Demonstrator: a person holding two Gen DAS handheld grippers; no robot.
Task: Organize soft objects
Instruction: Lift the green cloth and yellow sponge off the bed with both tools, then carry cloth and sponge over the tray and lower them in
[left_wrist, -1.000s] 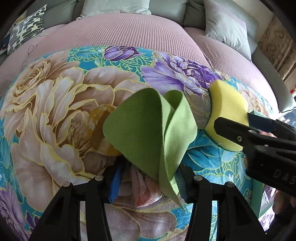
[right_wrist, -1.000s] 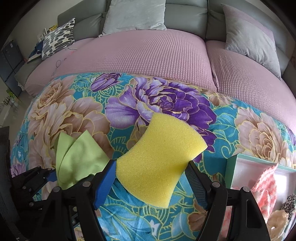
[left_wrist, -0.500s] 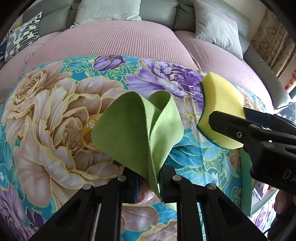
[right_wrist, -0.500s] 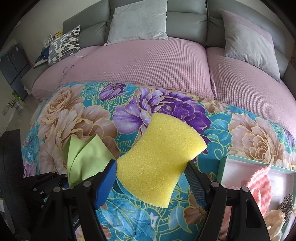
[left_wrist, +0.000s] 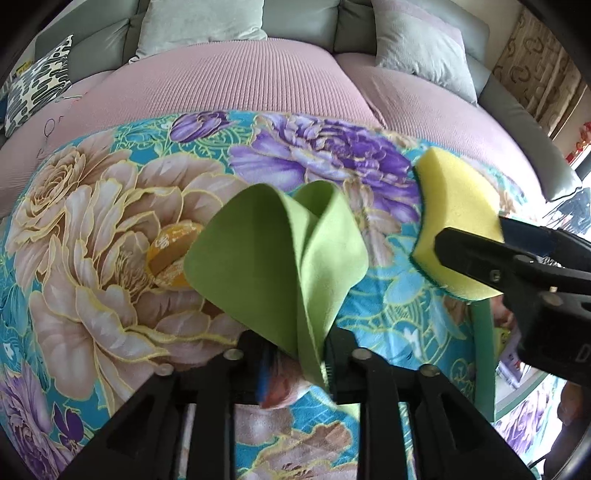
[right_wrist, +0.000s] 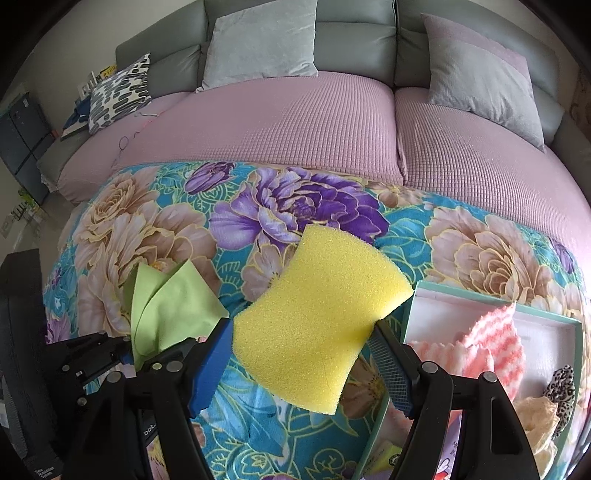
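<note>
My left gripper (left_wrist: 295, 354) is shut on a folded green cloth (left_wrist: 273, 266) and holds it up above the floral blanket (left_wrist: 103, 236). The cloth also shows in the right wrist view (right_wrist: 166, 314), left of the sponge. My right gripper (right_wrist: 299, 354) is shut on a yellow sponge (right_wrist: 317, 332), squeezed at its waist and held in the air. In the left wrist view the sponge (left_wrist: 454, 221) and the right gripper (left_wrist: 476, 254) are at the right. A teal-rimmed white box (right_wrist: 461, 306) lies at the lower right with soft pink, cream and leopard-print items in it.
The floral blanket lies over a pink quilted cover (right_wrist: 295, 129) on a grey sofa (right_wrist: 351, 37). Grey cushions (right_wrist: 258, 40) and a black-and-white patterned cushion (right_wrist: 118, 92) line the back. The box's green rim (left_wrist: 484, 354) shows at the right in the left wrist view.
Both grippers have risen a little and shifted right with their loads. The box has come further into the right wrist view. Both grips are unchanged.
</note>
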